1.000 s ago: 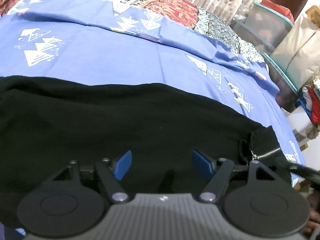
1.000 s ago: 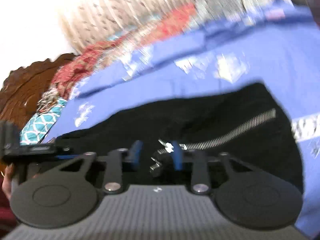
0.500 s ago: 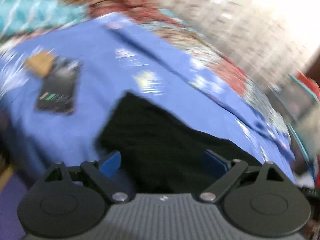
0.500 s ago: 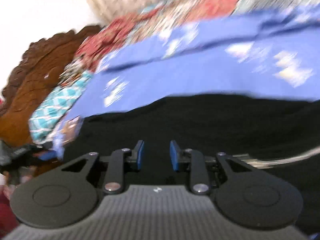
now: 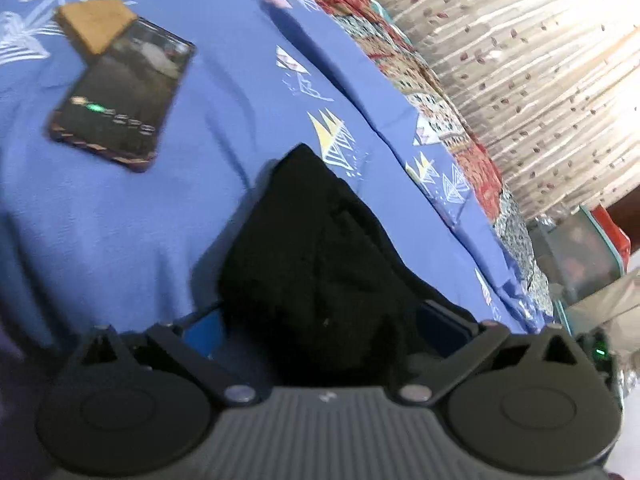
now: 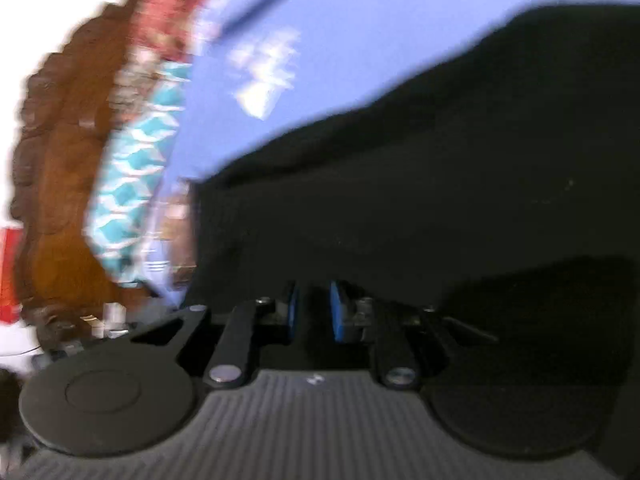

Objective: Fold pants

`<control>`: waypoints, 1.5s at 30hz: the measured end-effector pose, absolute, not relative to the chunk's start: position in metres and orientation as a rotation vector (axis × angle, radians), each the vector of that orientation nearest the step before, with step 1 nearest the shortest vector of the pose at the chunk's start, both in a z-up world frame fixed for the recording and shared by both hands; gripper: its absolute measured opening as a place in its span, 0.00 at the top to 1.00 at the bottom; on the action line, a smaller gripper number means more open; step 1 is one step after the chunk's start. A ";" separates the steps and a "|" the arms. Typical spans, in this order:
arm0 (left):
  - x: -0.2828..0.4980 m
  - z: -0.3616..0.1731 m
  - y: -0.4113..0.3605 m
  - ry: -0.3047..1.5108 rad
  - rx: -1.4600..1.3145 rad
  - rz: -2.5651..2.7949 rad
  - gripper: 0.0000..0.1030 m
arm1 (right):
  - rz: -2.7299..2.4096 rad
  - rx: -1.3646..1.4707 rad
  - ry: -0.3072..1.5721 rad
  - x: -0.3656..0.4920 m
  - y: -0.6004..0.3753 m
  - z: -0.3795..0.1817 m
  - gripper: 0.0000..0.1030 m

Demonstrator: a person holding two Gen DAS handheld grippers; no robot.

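Black pants lie on blue bed sheet, phone nearby. Left hand-held gripper spreading wide around pants end. Right hand-held gripper pressed together, maybe pinching cloth; view blurry.

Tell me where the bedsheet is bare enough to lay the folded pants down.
Bare blue bedsheet lies between the phone and the black pants, and beyond the pants toward the patterned quilt. The phone and brown wallet crowd the far left corner.
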State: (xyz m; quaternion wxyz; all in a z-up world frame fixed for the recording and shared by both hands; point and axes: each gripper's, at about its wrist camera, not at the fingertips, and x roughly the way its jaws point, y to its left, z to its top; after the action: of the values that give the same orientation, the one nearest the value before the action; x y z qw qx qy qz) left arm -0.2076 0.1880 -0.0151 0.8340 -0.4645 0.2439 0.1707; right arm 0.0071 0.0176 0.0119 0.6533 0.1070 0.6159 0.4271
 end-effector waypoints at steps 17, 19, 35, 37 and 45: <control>-0.138 0.075 0.052 0.495 -0.357 0.090 0.73 | 0.926 0.557 1.247 0.015 -0.062 0.027 0.71; -0.114 0.069 0.019 0.557 -0.266 0.026 0.67 | 0.838 0.614 1.191 0.024 -0.095 0.032 0.55; -0.155 0.074 0.056 0.574 -0.377 0.141 0.07 | 0.796 0.761 1.299 0.029 -0.132 -0.001 0.30; -0.159 0.068 0.073 0.586 -0.451 0.189 0.12 | 0.797 0.516 1.258 0.019 -0.111 0.006 0.64; -0.120 0.072 0.063 0.585 -0.422 0.127 0.23 | 0.744 0.247 0.883 0.013 -0.133 0.060 0.77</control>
State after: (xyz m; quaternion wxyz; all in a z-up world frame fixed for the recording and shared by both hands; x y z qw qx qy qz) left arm -0.1200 0.0627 0.0723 0.9338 -0.2062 0.2858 0.0620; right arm 0.0131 -0.1327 0.0596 0.8306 0.1164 0.4164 0.3509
